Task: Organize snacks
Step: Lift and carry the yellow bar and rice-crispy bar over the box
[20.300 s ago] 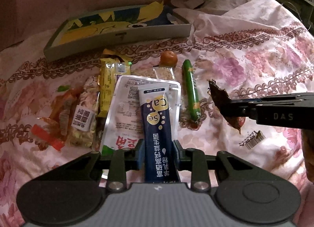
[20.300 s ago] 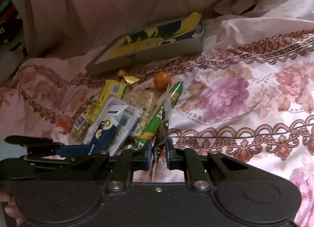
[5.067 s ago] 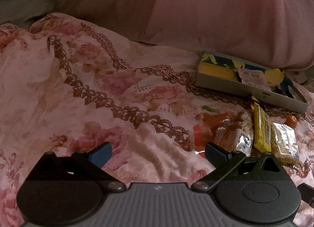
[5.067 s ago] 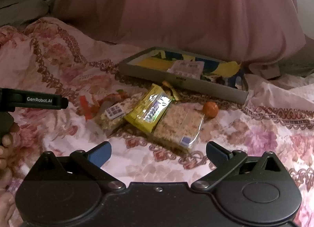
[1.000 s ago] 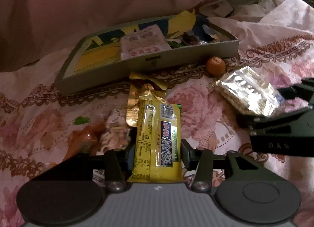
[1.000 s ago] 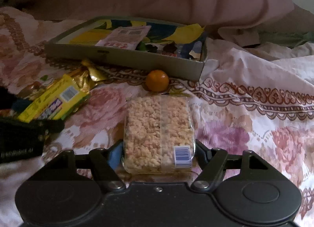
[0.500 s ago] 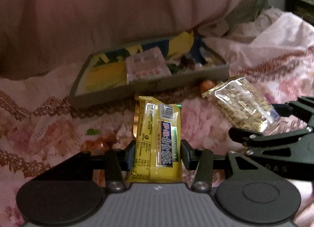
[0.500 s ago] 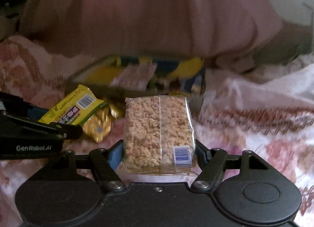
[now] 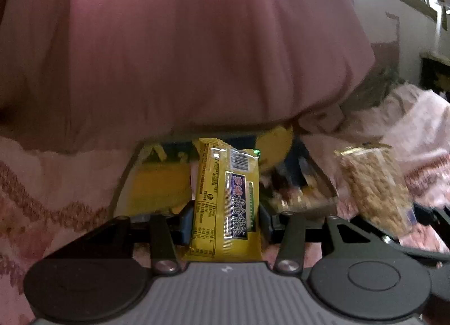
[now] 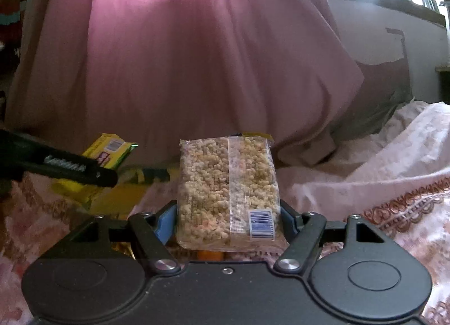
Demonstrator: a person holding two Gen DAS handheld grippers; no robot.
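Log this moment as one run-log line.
left gripper: shut on yellow snack bar | right gripper: shut on puffed rice pack | both lifted near snack box

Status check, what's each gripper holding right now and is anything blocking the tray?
Left hand-held gripper shut on yellow snack bar. Right hand-held gripper shut on puffed-rice pack. Tray ahead, nothing blocking.

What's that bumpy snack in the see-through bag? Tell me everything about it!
The puffed rice pack is a clear plastic wrapper full of pale, knobbly puffed bits, with a seam strip running down the middle and a blue barcode label near its lower right corner. It stands upright, lifted off the floral bedsheet, pinched on both sides by the right gripper. Nothing else visibly touches it.
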